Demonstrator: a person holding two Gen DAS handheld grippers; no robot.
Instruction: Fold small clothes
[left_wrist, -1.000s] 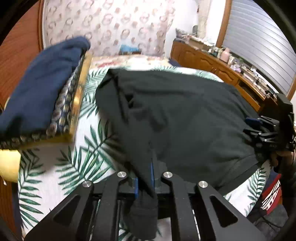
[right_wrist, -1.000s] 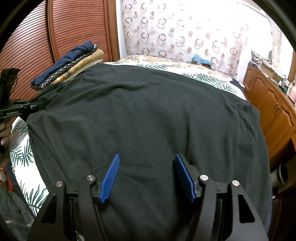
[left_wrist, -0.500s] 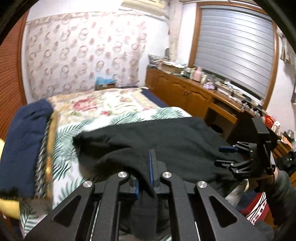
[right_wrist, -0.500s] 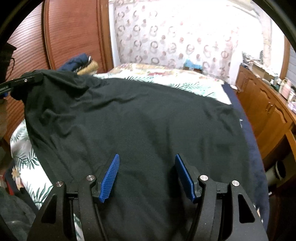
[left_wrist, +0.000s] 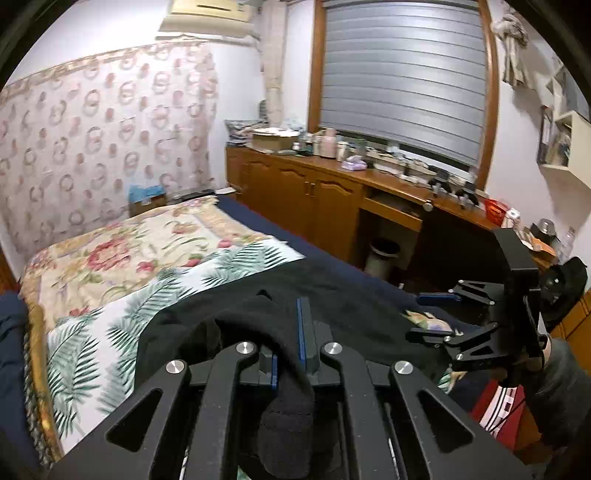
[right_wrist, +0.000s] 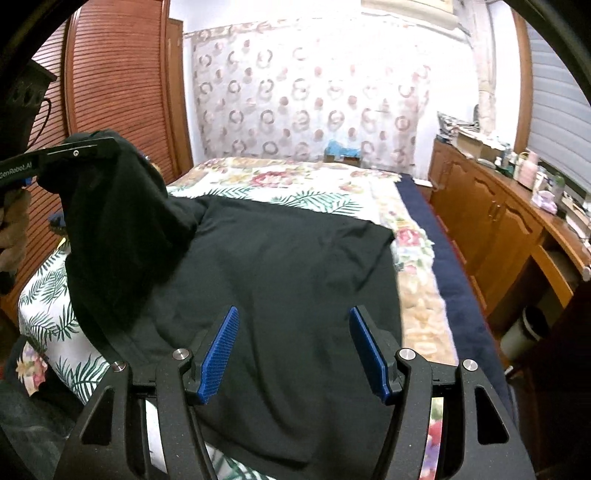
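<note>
A black garment (right_wrist: 295, 277) lies spread over the bed's leaf-print cover (right_wrist: 317, 199). My left gripper (left_wrist: 291, 332) is shut on one corner of it, and a wad of black cloth hangs out behind the pads. From the right wrist view, the left gripper (right_wrist: 74, 151) holds that corner raised at the left, so the cloth drapes down in a tent. My right gripper (right_wrist: 293, 321) hovers open above the garment's near part with nothing between its blue pads (right_wrist: 218, 354). In the left wrist view the right gripper (left_wrist: 424, 316) stands at the garment's (left_wrist: 351, 295) right edge.
A wooden cabinet run (left_wrist: 314, 199) with a cluttered top lines the bed's right side, with a waste bin (left_wrist: 382, 254) under its desk gap. Slatted wardrobe doors (right_wrist: 122, 92) stand to the left. A navy folded pile (left_wrist: 11, 350) lies at the bed's left edge.
My left gripper has risen and swung toward the right with the garment corner, peeling that side off the bed and baring more leaf-print cover. The right gripper has shifted slightly and stayed open.
</note>
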